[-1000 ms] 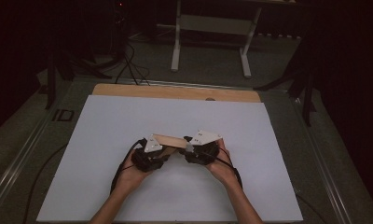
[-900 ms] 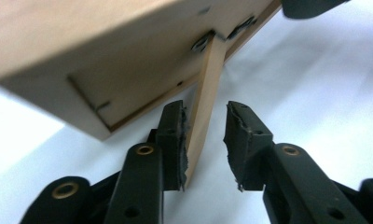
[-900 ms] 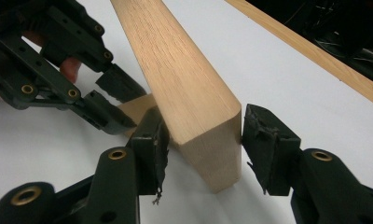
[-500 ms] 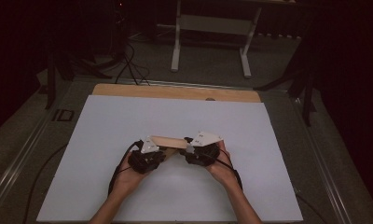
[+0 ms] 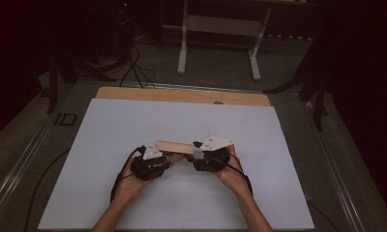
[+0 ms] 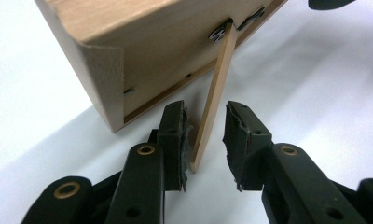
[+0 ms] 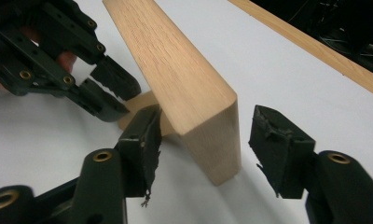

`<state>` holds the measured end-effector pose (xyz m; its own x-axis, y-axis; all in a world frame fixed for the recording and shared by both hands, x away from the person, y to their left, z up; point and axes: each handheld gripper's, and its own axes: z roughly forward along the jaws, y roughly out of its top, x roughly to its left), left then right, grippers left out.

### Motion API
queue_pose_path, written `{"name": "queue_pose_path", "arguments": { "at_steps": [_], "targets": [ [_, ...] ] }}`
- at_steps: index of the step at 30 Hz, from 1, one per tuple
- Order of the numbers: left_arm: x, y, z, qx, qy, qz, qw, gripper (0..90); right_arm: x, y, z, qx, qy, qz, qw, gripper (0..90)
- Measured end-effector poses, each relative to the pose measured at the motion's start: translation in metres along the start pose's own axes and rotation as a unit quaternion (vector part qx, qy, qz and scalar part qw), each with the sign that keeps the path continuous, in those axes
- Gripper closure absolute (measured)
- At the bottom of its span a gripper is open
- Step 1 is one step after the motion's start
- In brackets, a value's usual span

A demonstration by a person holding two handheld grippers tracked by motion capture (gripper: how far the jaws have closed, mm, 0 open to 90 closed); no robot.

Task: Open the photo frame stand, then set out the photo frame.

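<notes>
White worktop [image 5: 133,125], dark room lying behind it: a pale wooden frame [image 5: 174,146] with a thin hinged back strut [image 6: 215,100] is standing near the middle, between both hands. Left tool [image 6: 205,135] is straddling the strut's lower end, jaws just opening, strut resting against one pad. Right tool [image 7: 203,142] is bracketing the frame's end, jaws just opening, clear of the wood; both hands are resting low on the worktop.

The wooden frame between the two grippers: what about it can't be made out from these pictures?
- High view: the wooden frame is small and dim, and the left gripper and right gripper cover both its ends.
- Left gripper view: the frame's top and far end are cut off by the picture's edge; whether the pads press the thin stand leg is unclear.
- Right gripper view: the frame's front face is turned away.
</notes>
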<state>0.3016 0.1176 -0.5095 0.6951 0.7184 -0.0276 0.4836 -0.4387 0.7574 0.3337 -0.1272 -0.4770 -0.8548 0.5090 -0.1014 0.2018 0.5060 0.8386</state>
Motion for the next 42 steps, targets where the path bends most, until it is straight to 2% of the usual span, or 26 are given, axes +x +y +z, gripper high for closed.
{"name": "queue_pose_path", "arguments": {
  "at_steps": [13,16,23,26,32,36,42],
  "targets": [
    [0.001,-0.001,-0.005,-0.008,0.005,-0.008,0.9999,67.2,0.001,-0.001,-0.005,0.005,0.013,0.011,0.9998,38.7],
    [0.002,-0.001,-0.005,-0.009,0.005,-0.008,0.9999,66.9,0.002,-0.002,-0.006,0.011,0.012,0.007,0.9998,36.6],
    [0.003,-0.001,-0.007,-0.012,0.007,-0.01,0.9999,66.8,0.003,-0.007,-0.009,0.022,0.02,0.014,0.9995,29.1],
    [0.003,-0.001,-0.008,-0.014,0.008,-0.012,0.9998,66.4,0.002,-0.01,-0.012,0.028,0.033,0.019,0.9989,29.5],
    [0.005,-0.001,-0.011,-0.019,0.006,-0.017,0.9997,66.3,0.0,-0.013,-0.017,0.024,0.024,0.03,0.999,23.7],
    [0.007,-0.001,-0.012,-0.024,0.009,-0.023,0.9994,65.7,-0.003,-0.016,-0.018,0.045,0.025,0.034,0.9981,19.6],
    [0.006,0.0,-0.014,-0.026,0.011,-0.023,0.9993,64.9,-0.005,-0.019,-0.021,0.039,0.012,0.045,0.9982,14.9]
  ]
}}
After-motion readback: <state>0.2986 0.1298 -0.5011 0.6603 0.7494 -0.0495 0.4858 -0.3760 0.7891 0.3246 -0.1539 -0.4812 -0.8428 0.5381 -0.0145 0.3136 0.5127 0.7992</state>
